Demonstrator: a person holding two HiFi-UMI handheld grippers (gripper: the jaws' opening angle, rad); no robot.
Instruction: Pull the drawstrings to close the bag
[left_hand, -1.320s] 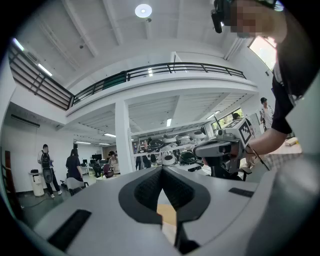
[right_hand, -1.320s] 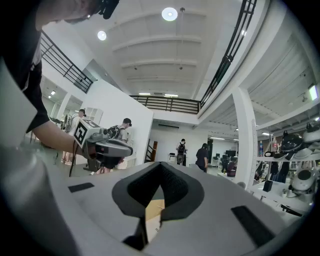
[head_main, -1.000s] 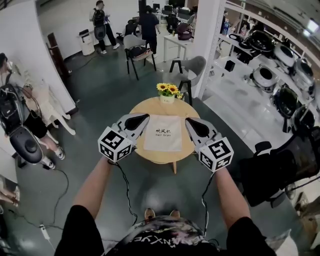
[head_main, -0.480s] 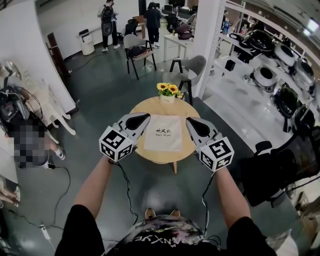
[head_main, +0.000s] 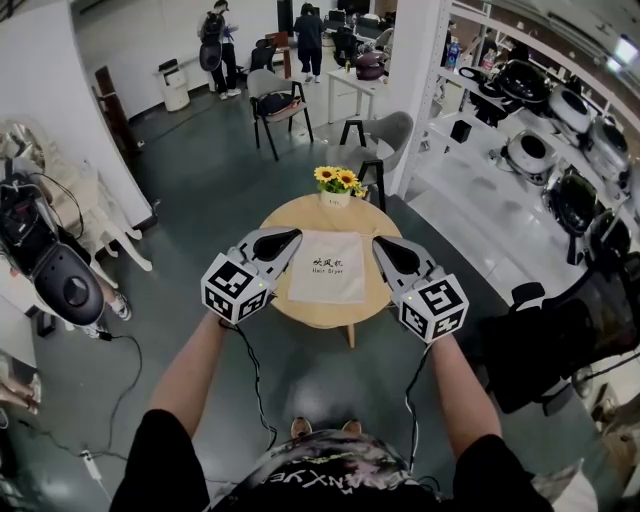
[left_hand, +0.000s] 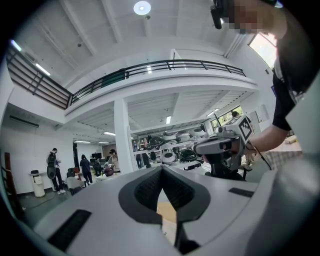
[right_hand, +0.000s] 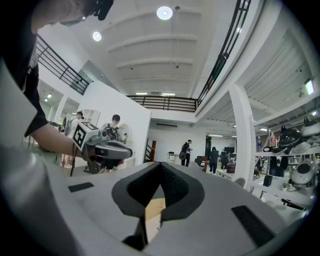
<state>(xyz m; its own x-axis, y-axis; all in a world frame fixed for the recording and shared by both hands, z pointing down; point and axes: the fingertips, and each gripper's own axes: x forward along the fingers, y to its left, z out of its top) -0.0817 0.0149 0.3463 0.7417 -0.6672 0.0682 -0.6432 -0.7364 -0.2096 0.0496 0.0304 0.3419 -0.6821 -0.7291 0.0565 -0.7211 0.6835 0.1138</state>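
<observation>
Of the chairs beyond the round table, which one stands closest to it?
The grey chair beside the white pillar, just behind the sunflowers. The black-legged chair sits farther back on the open floor.

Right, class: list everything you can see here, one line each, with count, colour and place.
bag: one, white, flat on the table's middle
table: one, round, light wood, below the grippers
sunflowers: one bunch, yellow, table's far edge
chairs: two, grey, on the floor beyond the table
people: two, dark clothes, far back of the room
left gripper: one, grey, shut, empty, left of the bag
right gripper: one, grey, shut, empty, right of the bag
</observation>
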